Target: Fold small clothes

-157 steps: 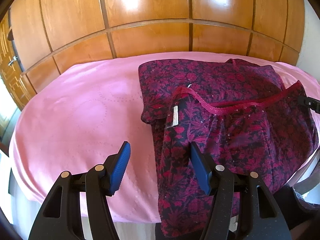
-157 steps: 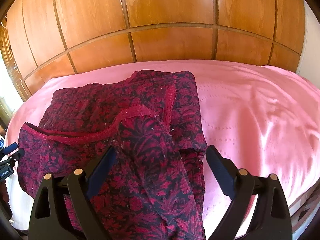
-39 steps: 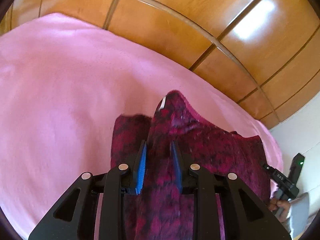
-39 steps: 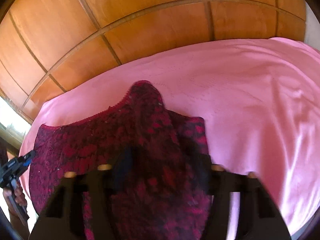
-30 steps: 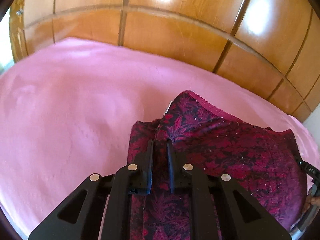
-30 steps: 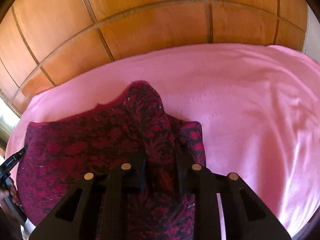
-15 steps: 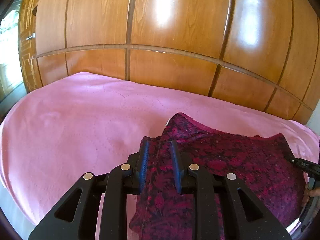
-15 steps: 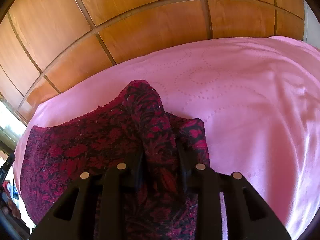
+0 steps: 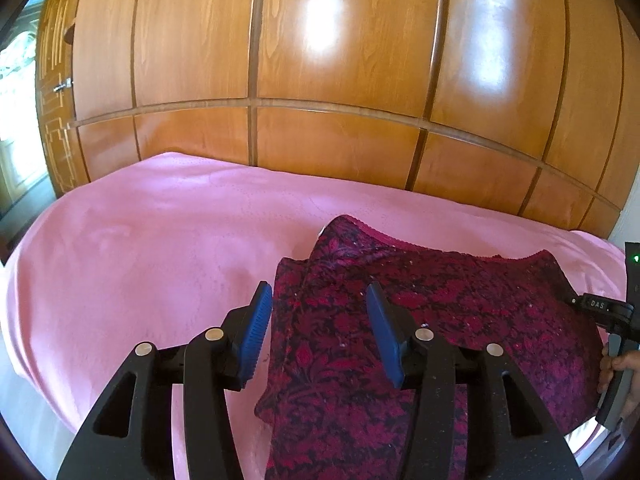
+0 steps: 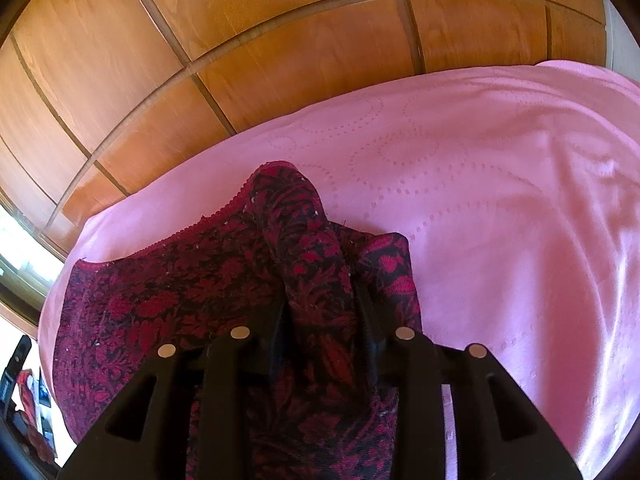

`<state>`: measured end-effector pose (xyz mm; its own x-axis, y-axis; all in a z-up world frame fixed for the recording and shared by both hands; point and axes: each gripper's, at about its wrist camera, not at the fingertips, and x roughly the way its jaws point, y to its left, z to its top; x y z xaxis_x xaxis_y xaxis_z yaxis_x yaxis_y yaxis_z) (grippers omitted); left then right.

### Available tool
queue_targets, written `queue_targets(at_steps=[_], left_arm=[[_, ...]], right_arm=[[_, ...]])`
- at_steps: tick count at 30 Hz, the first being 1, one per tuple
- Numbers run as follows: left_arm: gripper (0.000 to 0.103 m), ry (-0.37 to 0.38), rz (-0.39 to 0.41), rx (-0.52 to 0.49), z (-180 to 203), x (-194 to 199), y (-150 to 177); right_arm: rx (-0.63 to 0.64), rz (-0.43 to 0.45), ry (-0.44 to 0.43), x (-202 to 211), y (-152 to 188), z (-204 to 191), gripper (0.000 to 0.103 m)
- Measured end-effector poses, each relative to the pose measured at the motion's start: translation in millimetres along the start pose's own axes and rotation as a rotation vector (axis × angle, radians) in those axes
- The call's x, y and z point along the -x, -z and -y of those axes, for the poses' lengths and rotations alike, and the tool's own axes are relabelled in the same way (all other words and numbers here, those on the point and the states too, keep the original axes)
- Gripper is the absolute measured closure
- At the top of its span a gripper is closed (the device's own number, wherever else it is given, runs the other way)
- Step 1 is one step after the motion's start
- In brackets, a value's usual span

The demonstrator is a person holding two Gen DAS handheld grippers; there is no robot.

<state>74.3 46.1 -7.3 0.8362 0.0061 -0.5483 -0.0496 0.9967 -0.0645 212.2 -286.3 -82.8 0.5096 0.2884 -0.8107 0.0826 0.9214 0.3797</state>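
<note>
Left wrist view: the left gripper (image 9: 320,330) hangs over the near left part of the garment (image 9: 440,320), a dark red floral cloth lying on the pink bedspread (image 9: 160,248). Its jaws are opening; the blue pads (image 9: 256,332) stand apart and clear of the cloth, which lies flat below the gap, its left edge just inside the left pad. The garment's far edge, trimmed in red lace, rises to a small peak at the left corner. A glossy wooden wardrobe (image 9: 320,80) stands behind the bed. At the right edge the right gripper's (image 9: 612,312) black body shows, held by a hand (image 9: 618,368), beside the garment's right end. Right wrist view: the right gripper (image 10: 320,316) points down at the garment's (image 10: 180,292) right end. A raised ridge of cloth runs between its fingers (image 10: 370,320), and both pads appear to touch it; the jaws are opening slightly. The rest of the garment spreads to the left on the bedspread (image 10: 500,200), with the wardrobe (image 10: 240,40) beyond.
</note>
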Motion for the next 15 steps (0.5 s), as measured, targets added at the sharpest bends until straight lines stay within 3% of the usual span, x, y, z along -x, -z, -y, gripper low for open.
queue_targets(at_steps=[9, 15], left_arm=[[0.055, 0.028, 0.015, -0.034, 16.1, 11.0, 10.8], [0.055, 0.088, -0.094, -0.069, 27.6, -14.2, 25.3]], right_arm=[[-0.031, -0.01, -0.04, 0.2, -2.5, 9.7, 0.071], [-0.066, -0.027, -0.073, -0.7, -5.1, 15.9, 0.07]])
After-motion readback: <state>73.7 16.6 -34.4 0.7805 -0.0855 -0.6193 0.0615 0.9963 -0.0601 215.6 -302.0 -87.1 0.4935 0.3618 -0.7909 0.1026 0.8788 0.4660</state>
